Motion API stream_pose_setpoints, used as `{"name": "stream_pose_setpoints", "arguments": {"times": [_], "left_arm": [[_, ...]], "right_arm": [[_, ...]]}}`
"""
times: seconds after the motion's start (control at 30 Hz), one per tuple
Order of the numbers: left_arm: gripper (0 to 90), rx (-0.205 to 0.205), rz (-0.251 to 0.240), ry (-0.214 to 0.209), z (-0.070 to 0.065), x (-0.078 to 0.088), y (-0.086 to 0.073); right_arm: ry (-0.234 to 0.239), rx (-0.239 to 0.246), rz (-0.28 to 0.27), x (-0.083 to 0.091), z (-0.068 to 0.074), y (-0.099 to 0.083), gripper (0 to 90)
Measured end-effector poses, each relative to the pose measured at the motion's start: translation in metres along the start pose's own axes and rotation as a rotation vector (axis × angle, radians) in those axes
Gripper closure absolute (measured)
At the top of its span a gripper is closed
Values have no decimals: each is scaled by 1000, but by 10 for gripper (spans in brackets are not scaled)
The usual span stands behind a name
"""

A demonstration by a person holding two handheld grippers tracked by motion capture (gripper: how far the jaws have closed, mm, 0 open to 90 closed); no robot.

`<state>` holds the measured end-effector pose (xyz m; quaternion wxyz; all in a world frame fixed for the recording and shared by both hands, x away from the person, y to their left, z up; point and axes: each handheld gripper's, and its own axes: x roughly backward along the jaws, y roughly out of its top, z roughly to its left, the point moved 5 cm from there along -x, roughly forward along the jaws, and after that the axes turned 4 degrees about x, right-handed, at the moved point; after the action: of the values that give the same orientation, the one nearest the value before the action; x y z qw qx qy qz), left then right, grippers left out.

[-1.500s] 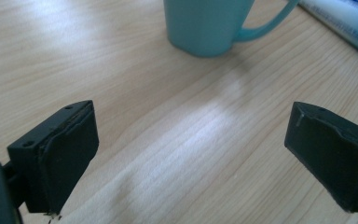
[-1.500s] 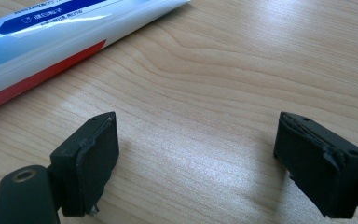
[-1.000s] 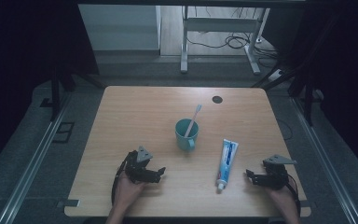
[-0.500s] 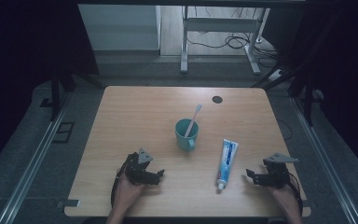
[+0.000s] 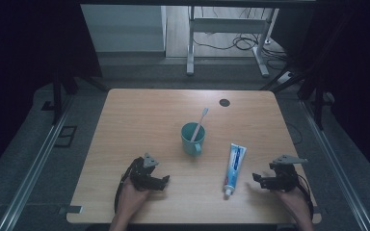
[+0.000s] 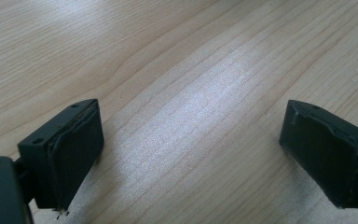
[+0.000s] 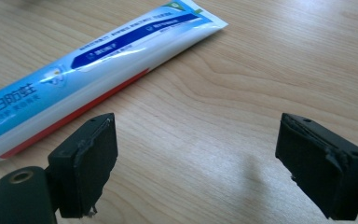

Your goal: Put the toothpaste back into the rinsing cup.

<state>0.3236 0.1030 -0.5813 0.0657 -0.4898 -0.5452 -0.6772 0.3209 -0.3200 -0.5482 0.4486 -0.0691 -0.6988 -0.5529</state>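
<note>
I see the toothpaste tube (image 5: pixel 234 163) flat on the tabletop (image 5: pixel 139 120), long axis running away from me, cap nearest. It lies just left of my right gripper (image 5: pixel 261 179), whose fingers stand open and empty. My left gripper (image 5: pixel 160 180) is farther off, also open.

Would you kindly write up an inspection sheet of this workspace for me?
Surface: wooden table, round dark spot near far edge.
Job's things: toothpaste tube lying flat, cap toward the person; teal cup with toothbrush leaning inside.
Clutter: nothing seen.
Grippers: left gripper open over bare wood; right gripper open beside the tube, not touching.
Cables: loose cables on the floor behind.
Surroundings: table frame, dark curtains.
</note>
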Motion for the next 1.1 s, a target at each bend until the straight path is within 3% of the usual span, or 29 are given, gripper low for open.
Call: {"name": "stream_pose_setpoints", "arguments": {"times": [0.17,0.33,0.53,0.87,1.1], "left_arm": [[63,0,-1,3,1,0,1],[64,0,0,4,1,0,1],[64,0,-1,4,1,0,1],[65,0,0,5,1,0,1],[64,0,0,5,1,0,1]], "right_arm": [[10,25,8,2,8,8,171],[56,45,-12,4,18,18,385],[119,84,-21,2,34,32,529],[160,165,-28,-8,50,45,883],[194,172,-31,-14,59,52,895]]}}
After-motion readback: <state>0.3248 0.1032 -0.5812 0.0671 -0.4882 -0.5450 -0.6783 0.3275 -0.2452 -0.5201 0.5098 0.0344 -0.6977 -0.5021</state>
